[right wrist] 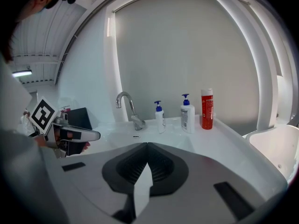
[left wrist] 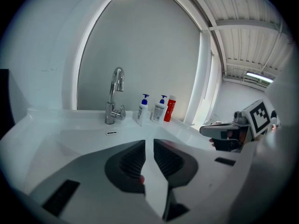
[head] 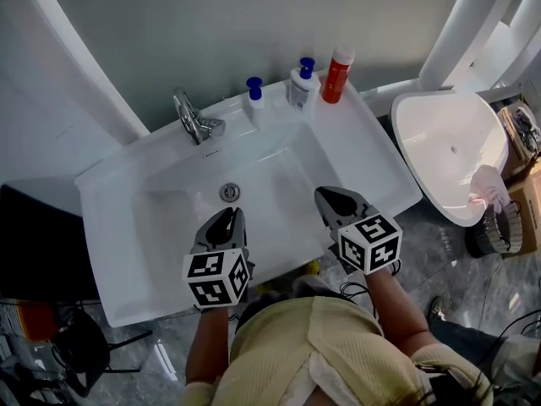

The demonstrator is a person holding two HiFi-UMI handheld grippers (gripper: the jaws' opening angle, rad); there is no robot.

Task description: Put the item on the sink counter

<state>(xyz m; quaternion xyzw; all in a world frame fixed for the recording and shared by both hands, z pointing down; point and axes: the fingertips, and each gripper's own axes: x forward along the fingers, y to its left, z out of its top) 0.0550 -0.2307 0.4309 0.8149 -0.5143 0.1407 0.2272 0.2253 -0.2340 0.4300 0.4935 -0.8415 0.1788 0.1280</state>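
On the back rim of the white sink counter (head: 110,184) stand a small white pump bottle (head: 254,96), a larger white pump bottle (head: 302,85) and a red bottle (head: 338,74), to the right of the chrome faucet (head: 197,118). The same bottles show in the left gripper view as the small bottle (left wrist: 142,110), the larger bottle (left wrist: 160,109) and the red bottle (left wrist: 170,109). My left gripper (head: 230,216) hovers over the basin's near edge, shut and empty. My right gripper (head: 328,195) is beside it, over the basin's right part, shut with nothing in it.
The basin drain (head: 230,192) lies just beyond both grippers. A second white bowl-shaped fixture (head: 448,146) stands to the right, with a pink cloth (head: 490,184) on its rim and cardboard boxes (head: 520,184) past it. A dark object (head: 34,244) sits left of the counter.
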